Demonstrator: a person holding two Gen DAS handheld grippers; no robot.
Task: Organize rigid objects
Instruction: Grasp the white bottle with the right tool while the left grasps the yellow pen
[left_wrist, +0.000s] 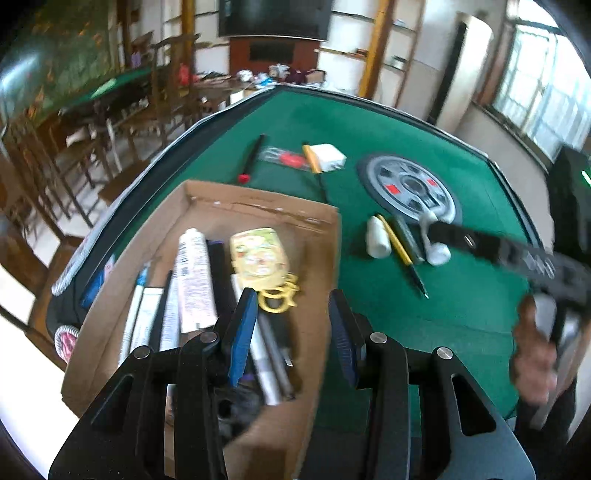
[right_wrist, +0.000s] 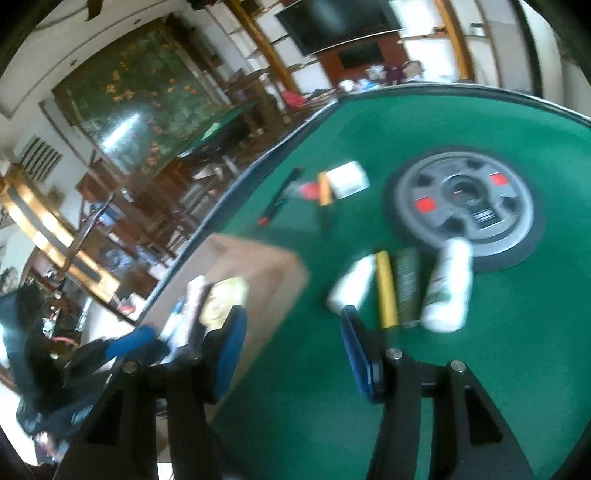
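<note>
Left claw (left_wrist: 291, 321) wide, holding nothing, above one cardboard box (left_wrist: 310, 236) on the green table (left_wrist: 461, 314); right claw (right_wrist: 291, 347) wide too, empty, over the felt; in the box one white tube (left_wrist: 194, 273), one yellow tin (left_wrist: 256, 258); beside the box two white bottles (right_wrist: 351, 284) (right_wrist: 448, 291), one yellow pen (right_wrist: 386, 291); one grey disc (right_wrist: 465, 203) behind; farther back one white pad (right_wrist: 349, 179).
</note>
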